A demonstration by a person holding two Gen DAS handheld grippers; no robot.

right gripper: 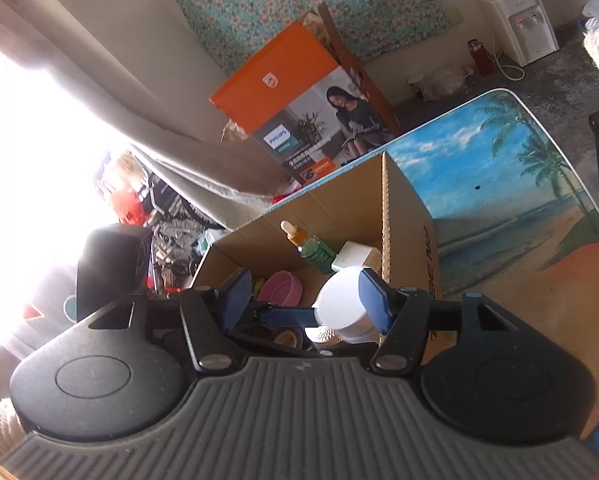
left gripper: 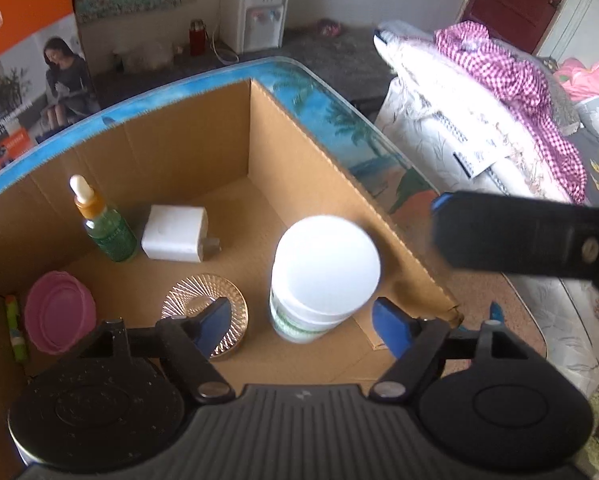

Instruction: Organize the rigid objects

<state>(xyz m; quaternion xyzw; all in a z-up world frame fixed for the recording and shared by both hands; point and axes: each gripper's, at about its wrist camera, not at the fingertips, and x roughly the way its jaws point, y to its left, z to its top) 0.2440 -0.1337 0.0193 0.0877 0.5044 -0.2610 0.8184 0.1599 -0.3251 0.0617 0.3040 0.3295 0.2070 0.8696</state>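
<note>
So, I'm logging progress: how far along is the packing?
Done: dropper bottle, white charger, pink bowl and gold-lidded jar sit in the cardboard box. In hand: nothing; the white jar stands between the open left hand-held gripper. Left: nothing visible outside.

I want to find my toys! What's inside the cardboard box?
Inside the cardboard box: a white tub, a green dropper bottle, a white charger, a pink bowl, a gold lid. The left gripper hides the near floor.
</note>
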